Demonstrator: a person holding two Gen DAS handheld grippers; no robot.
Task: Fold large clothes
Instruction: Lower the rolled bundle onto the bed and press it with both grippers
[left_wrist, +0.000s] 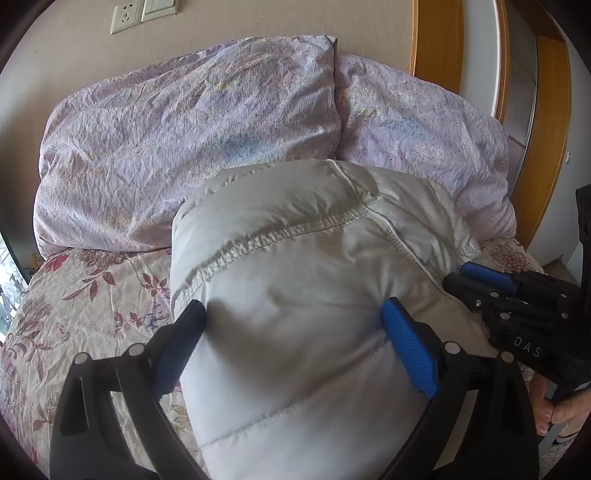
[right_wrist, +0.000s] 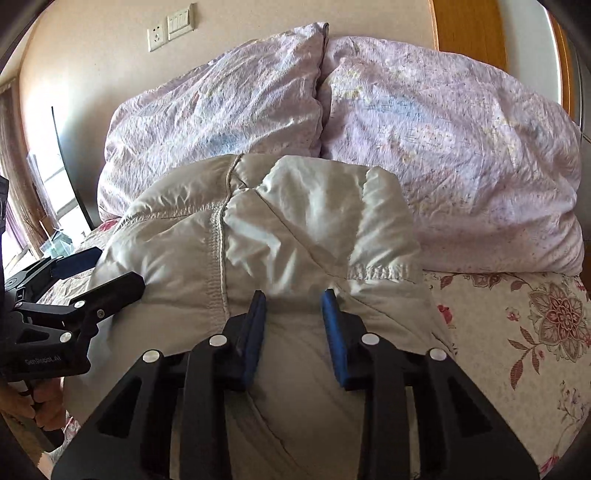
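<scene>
A white padded jacket (left_wrist: 295, 280) lies bundled on the floral bed sheet (left_wrist: 85, 302); it also shows in the right wrist view (right_wrist: 280, 229). My left gripper (left_wrist: 293, 314) is open wide, its blue pads pressing against both sides of the jacket's bulk. My right gripper (right_wrist: 293, 299) has its jaws partly closed, pinching a fold of the jacket near a stitched hem. The right gripper shows in the left wrist view (left_wrist: 480, 284) at the jacket's right edge. The left gripper shows in the right wrist view (right_wrist: 107, 273) at the jacket's left edge.
Two large lilac pillows (left_wrist: 192, 147) (right_wrist: 450, 170) lie against the wall behind the jacket. A wall socket and switch (right_wrist: 170, 27) are above. A wooden door frame (left_wrist: 436, 40) stands at the right. A window (right_wrist: 48, 192) is at the left.
</scene>
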